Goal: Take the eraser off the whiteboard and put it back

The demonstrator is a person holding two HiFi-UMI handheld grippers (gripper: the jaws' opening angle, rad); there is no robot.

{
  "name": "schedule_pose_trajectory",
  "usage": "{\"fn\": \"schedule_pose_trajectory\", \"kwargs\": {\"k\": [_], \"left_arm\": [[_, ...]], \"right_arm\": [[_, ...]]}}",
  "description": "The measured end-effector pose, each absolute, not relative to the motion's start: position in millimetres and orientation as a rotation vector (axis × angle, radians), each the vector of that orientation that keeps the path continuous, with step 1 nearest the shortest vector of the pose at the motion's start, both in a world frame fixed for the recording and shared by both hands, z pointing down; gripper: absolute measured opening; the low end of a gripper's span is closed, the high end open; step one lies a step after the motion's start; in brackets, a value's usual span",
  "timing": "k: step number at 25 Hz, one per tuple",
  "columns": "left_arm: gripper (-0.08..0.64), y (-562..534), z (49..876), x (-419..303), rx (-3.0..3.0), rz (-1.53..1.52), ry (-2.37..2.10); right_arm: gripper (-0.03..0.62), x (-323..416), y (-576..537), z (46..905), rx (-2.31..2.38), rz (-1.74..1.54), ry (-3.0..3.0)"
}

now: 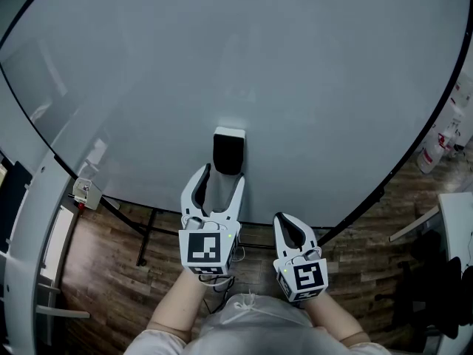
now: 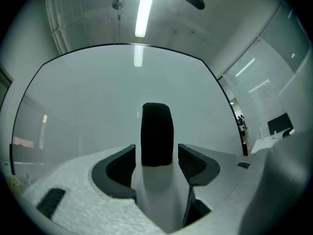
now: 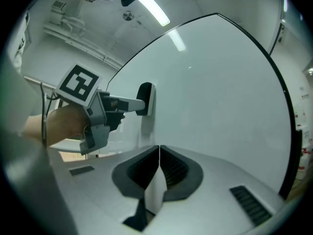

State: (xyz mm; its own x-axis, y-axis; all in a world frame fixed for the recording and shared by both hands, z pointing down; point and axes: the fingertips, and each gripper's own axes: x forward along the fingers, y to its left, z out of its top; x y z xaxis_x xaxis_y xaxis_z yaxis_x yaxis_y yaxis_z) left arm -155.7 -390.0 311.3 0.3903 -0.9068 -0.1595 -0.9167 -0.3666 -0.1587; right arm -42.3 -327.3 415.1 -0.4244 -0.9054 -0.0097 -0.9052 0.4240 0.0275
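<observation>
The eraser [image 1: 228,152], black felt on a white body, sticks to the whiteboard [image 1: 244,58] low in the middle. My left gripper [image 1: 222,176] reaches up to it with its jaws open on either side of the eraser's lower end. In the left gripper view the eraser [image 2: 157,133] stands between the pads [image 2: 193,161] with a gap on each side. From the right gripper view the left gripper [image 3: 132,103] points at the eraser [image 3: 145,99] on the board. My right gripper [image 1: 290,224] hangs shut and empty, lower right, off the board.
The whiteboard's black rim curves down to the right [image 1: 414,154]. White bottles [image 1: 442,135] stand beyond it at the right. A small tag box [image 1: 85,191] hangs at the board's left edge. The stand's legs [image 1: 148,235] rest on the wooden floor [image 1: 103,272] below.
</observation>
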Motion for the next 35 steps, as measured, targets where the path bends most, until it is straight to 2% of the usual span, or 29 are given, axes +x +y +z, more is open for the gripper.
{"fn": "schedule_pose_trajectory", "kwargs": {"k": [3,10,12,23,35], "left_arm": [[0.255,-375.8,327.5,-160.7,-2.435,0.058,1.648],[0.067,-347.7,367.4,-163.8,-2.479,0.058,1.739],[0.039,-340.6,385.0,-164.2,-2.504,0.025,1.763],[0.015,-301.8,453.5,-158.3,-2.619,-0.154,1.735],[0.017,-292.6,444.2,-153.0,-2.61,-0.161,1.705]], "right_arm": [[0.028,-42.3,-322.1,416.7,1.682,-0.039,-2.646],[0.028,-47.8,-310.9,418.5,1.682,-0.032,-2.652],[0.028,-47.0,-307.5,419.0,1.69,-0.027,-2.652],[0.026,-56.4,-289.1,427.2,1.66,0.019,-2.677],[0.026,-64.8,-282.2,428.1,1.602,-0.015,-2.695]]}}
